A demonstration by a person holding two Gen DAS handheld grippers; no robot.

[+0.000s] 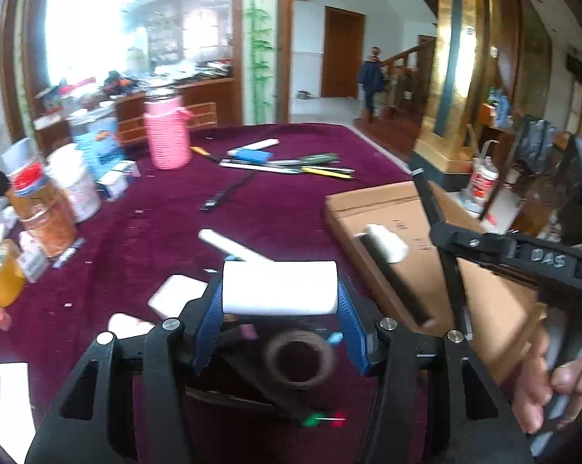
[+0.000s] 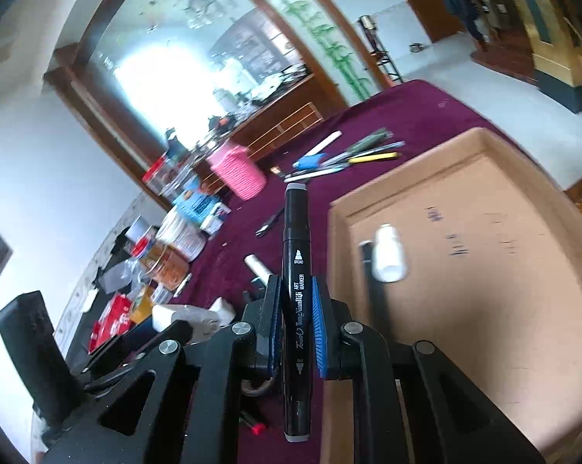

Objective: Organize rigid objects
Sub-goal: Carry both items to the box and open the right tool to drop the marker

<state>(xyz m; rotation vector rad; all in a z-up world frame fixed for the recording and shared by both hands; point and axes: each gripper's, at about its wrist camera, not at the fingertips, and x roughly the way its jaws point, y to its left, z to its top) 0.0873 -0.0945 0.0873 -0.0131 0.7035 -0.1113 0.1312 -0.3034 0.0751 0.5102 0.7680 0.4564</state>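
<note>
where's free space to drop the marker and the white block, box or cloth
Most of the cardboard box floor is bare, right of the white bottle and black pen. The maroon cloth is open between box and jars. Crowded: left edge, far pen pile.

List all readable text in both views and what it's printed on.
"BROAD" – black marker, near its upper end.
"ART MARKER" – same marker, along the barrel.
"Touch TongNianRiji" – same marker, lengthwise; last letters uncertain.
"DAS" – raised letters on the right hand-held gripper, seen from the left wrist camera.
Too blurred to read: dark print on the cardboard box, the blue carton, and the jar labels.
</note>
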